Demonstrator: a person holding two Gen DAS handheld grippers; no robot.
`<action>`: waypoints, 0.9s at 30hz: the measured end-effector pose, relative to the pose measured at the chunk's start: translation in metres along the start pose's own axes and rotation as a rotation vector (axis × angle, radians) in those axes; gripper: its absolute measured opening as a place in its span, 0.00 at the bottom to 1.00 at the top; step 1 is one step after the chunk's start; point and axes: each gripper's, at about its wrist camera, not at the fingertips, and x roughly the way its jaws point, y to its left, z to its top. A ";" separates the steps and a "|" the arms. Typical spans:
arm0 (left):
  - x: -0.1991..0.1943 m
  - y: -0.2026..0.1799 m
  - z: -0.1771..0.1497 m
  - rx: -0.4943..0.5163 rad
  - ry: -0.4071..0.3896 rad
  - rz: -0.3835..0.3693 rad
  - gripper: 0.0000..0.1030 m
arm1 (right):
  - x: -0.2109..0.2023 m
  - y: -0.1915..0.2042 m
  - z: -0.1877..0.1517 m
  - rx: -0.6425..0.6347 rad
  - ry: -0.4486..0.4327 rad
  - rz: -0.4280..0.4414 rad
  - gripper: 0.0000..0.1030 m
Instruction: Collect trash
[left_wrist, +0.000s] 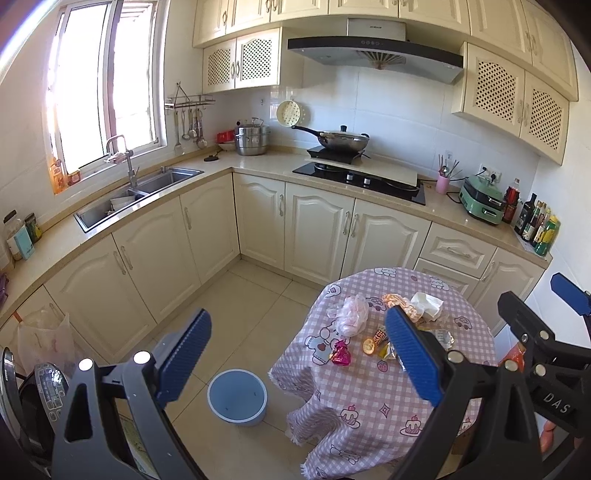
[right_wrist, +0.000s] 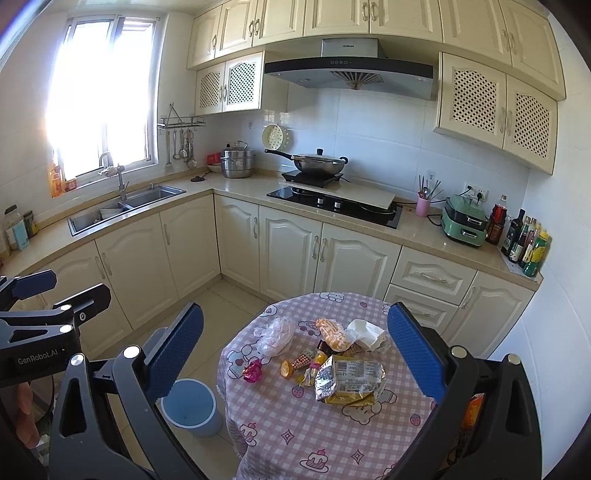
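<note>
Both tongs hung released above the scene, their blue pads spread wide and holding nothing: the left tongs (left_wrist: 299, 354) over the floor beside the round worktop (right_wrist: 295, 424), the right tongs (right_wrist: 295, 354) over its pink checked cloth. The trash lay in a loose heap on that worktop: a crumpled clear bag (right_wrist: 275, 336), a white tissue (right_wrist: 365, 334), an orange snack packet (right_wrist: 334, 334), a silver and gold wrapper (right_wrist: 351, 380) and a small pink wrapper (right_wrist: 253, 371). A blue bin (right_wrist: 192, 406) stood on the floor just beside the worktop.
</note>
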 end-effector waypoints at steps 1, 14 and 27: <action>0.000 0.000 0.003 0.000 0.002 0.003 0.91 | 0.002 0.000 0.001 0.000 0.002 0.002 0.93; 0.008 -0.003 0.005 0.002 0.027 0.033 0.91 | 0.018 -0.004 0.003 0.006 0.026 0.037 0.93; 0.012 -0.003 0.006 0.003 0.042 0.041 0.91 | 0.019 -0.002 0.001 0.006 0.035 0.050 0.93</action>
